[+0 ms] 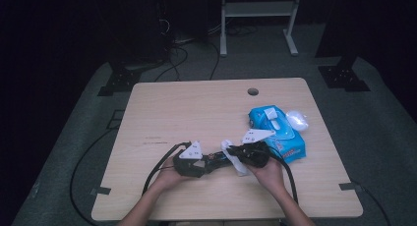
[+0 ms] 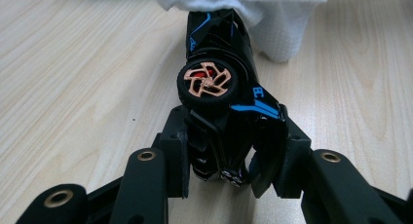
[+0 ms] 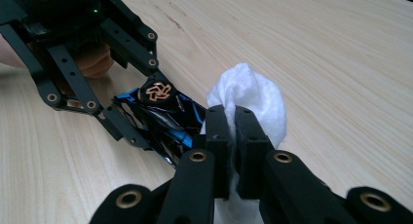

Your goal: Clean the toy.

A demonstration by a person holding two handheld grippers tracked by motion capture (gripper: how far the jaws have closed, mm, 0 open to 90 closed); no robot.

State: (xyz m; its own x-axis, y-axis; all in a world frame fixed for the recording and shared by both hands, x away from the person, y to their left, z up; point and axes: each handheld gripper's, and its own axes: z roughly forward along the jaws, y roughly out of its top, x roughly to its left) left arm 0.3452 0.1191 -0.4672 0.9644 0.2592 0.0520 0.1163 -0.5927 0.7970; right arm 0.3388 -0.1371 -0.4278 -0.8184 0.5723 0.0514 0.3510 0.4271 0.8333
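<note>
A: High view first. Where's the toy car (image 1: 215,158)?
B: Near front edge of the table (image 1: 196,108), between both hands. Left gripper (image 1: 202,163) holds it from the left, right gripper (image 1: 235,153) meets it from the right with a white wipe (image 1: 235,159). Blue wipes pack (image 1: 278,132) sits just behind the right hand.

A: Left gripper view?
B: Fingers (image 2: 171,156) clamped on the toy car's (image 2: 221,87) near end, car on its side, copper wheel facing the camera. Long axis runs straight away from the fingers. The wipe (image 2: 272,24) touches the far end.

A: Right gripper view?
B: Right gripper (image 3: 233,136) has fingers (image 3: 218,136) pinched tight on the wipe (image 3: 253,97). Toy car (image 3: 165,117) lies just left of the wad, touching or nearly; contact hidden. Left gripper (image 3: 139,124) holds its other end.

A: So what does the next move turn on?
B: Probably wiping. Car's axis points from left fingers toward the wipe, so the right hand is nearer the free end and would rub along that line.
</note>
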